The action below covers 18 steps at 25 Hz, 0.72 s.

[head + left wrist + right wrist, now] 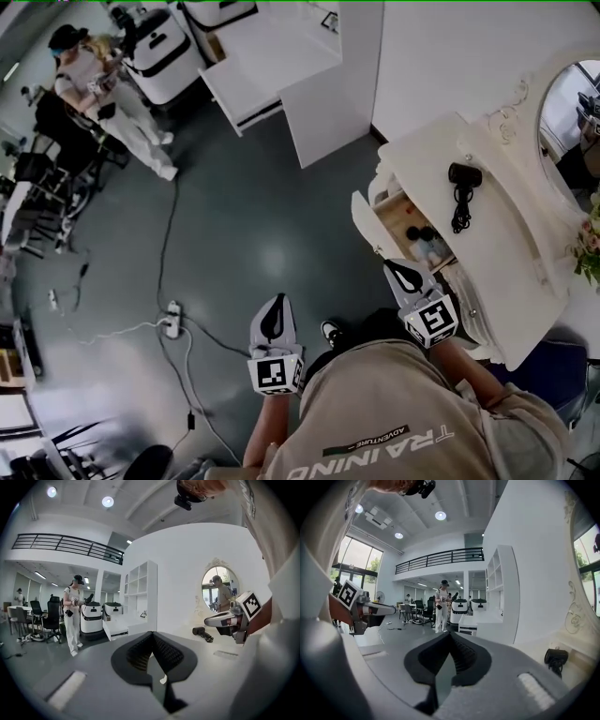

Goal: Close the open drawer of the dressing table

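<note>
Our right gripper (pixel 397 274), jaws together and empty, sits nearest; the open drawer (pixel 367 223) lies just beyond it.

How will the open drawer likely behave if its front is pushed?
The drawer probably slides straight in without flexing, since it looks like a rigid box. The small items inside look loose and may shift or rattle, so push gently.
</note>
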Each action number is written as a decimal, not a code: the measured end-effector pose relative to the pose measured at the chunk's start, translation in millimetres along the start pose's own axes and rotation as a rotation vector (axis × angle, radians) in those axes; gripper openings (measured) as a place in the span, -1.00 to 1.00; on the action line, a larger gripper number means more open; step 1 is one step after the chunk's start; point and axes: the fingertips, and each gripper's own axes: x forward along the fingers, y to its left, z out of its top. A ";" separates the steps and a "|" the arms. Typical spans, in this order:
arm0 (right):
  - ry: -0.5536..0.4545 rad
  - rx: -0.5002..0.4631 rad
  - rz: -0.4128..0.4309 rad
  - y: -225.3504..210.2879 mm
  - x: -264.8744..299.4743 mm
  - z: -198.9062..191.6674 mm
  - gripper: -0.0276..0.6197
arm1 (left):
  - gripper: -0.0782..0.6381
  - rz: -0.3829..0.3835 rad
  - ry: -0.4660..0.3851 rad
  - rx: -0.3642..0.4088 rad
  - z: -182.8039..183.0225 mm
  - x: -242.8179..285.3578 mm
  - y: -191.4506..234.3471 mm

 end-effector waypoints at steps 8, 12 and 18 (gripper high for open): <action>0.061 0.016 -0.081 -9.5 28.4 -7.1 -0.91 | -0.73 -0.078 0.032 -0.041 -8.6 46.8 30.1; 0.064 0.035 -0.104 -23.7 47.5 -15.4 -0.91 | -0.73 -0.134 0.054 -0.037 -10.1 81.3 29.1; 0.061 0.073 -0.138 -62.6 79.6 -40.5 -0.91 | -0.73 -0.179 0.091 -0.034 -8.9 142.2 27.8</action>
